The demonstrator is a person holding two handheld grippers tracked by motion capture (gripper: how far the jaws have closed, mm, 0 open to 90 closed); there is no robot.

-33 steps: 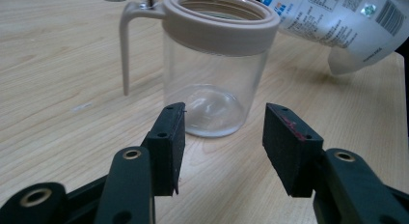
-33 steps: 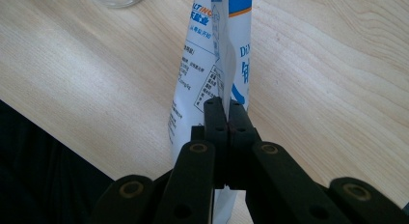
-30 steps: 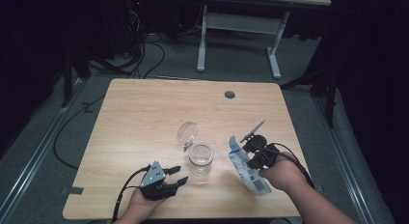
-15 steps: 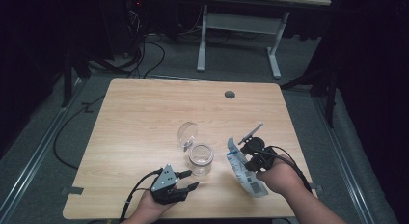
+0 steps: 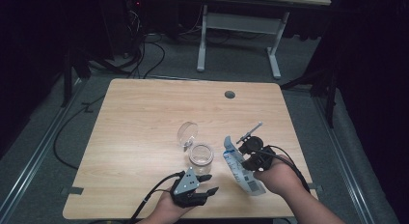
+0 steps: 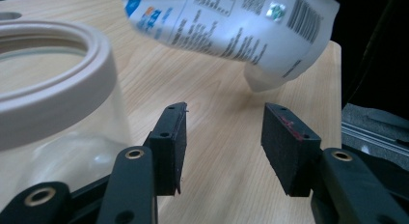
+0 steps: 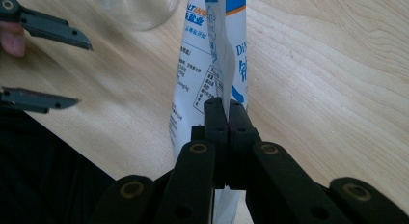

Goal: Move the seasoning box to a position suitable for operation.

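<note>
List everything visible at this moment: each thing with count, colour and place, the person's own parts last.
pouch: one, white with blue print, clamped in the right gripper, right of the jar
jar: one, clear glass, open, table middle
lid: one, clear, tilted just behind the jar
table: one, light wood, round hole near far edge
desk frame: one, white, behind the table
left gripper: one, black, open, near front edge
right gripper: one, black, shut
hands: two, at bottom

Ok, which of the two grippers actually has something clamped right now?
The right gripper: its jaws are shut on the white pouch. The left gripper has open jaws with nothing between them, beside the jar.
</note>
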